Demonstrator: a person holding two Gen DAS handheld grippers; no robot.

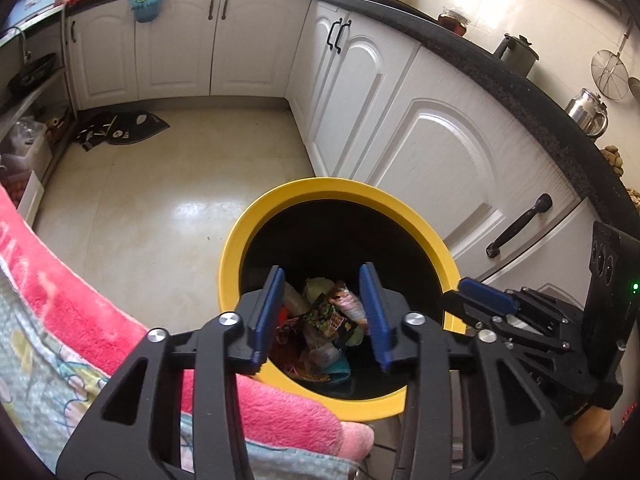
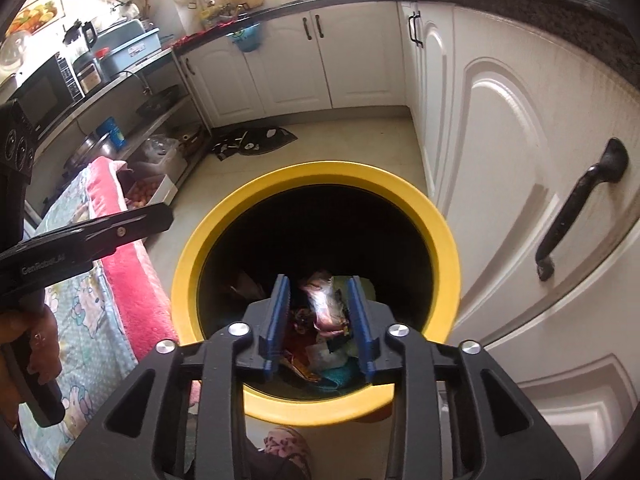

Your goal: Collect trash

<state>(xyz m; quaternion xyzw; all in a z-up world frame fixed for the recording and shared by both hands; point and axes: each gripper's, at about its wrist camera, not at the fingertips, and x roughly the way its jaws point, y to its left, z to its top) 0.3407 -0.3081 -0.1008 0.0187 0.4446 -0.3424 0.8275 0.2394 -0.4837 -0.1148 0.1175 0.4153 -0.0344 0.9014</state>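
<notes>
Both tongs, left gripper (image 1: 322, 316) and right gripper (image 2: 318, 326), gape empty above the yellow-rimmed bin (image 2: 408, 188). Crumpled wrappers (image 1: 332, 320) lie inside, their print unreadable. "GenRobot.AI" marks the left tool's side in the right view.

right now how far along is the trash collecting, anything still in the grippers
Looks mostly done: wrappers and other scraps already lie at the bottom of the yellow-rimmed bin. In hand: nothing, since the left gripper and right gripper both hover open and empty over the opening. I can't see any loose trash on the floor.
</notes>
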